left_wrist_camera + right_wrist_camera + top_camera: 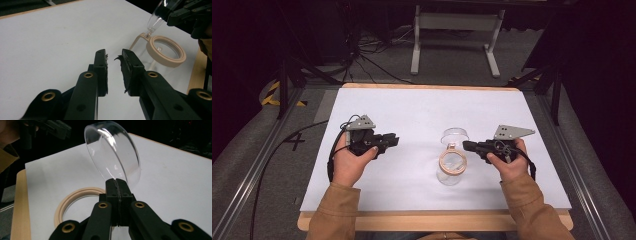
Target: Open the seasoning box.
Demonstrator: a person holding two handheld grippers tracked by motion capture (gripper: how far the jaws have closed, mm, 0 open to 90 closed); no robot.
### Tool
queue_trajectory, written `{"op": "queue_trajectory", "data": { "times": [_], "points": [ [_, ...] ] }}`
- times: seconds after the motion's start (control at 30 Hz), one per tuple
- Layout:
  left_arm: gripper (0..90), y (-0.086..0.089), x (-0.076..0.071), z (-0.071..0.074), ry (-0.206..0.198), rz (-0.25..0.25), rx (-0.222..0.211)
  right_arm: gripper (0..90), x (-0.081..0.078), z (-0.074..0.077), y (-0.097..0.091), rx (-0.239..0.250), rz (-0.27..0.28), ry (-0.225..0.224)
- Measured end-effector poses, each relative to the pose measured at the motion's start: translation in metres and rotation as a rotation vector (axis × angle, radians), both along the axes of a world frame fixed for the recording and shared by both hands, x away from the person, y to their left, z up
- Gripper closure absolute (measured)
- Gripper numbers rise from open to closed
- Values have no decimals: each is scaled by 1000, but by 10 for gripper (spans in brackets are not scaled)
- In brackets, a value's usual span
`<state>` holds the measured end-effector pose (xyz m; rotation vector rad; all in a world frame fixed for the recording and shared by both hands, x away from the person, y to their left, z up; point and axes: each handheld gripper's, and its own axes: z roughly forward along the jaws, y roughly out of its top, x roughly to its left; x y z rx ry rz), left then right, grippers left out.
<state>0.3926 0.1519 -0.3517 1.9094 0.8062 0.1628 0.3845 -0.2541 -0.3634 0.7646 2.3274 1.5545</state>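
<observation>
1. Your right gripper is clamped on the rim of the clear glass lid, tilting it up.
2. Just below those jaws sits the jar with its beige ring.
3. Farther off, your left gripper hangs slightly parted, nothing between its jaws, pointing toward the jar.

One clear lid, one jar, two hand-held grippers
</observation>
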Motion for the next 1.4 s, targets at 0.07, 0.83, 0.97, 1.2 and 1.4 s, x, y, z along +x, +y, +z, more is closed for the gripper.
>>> {"op": "queue_trajectory", "data": {
  "times": [0.07, 0.83, 0.97, 1.2, 1.4],
  "points": [
    [748, 0, 0, -1, 7, -1, -4, 900, 1, -1, -1, 0, -13, -1],
    [650, 0, -4, 6, 3, -64, 40, 863, -10, 32, -18, 35, 15, -36],
    [628, 0, -3, 4, 7, -59, 49, 827, -9, 36, -28, 35, -9, -36],
    [594, 6, 1, 1, 27, -28, 74, 772, -4, 37, -51, 18, -93, -36],
    [589, 14, 7, -3, 45, -3, 64, 695, 5, 32, -83, -17, -206, -35]
  ]
}}
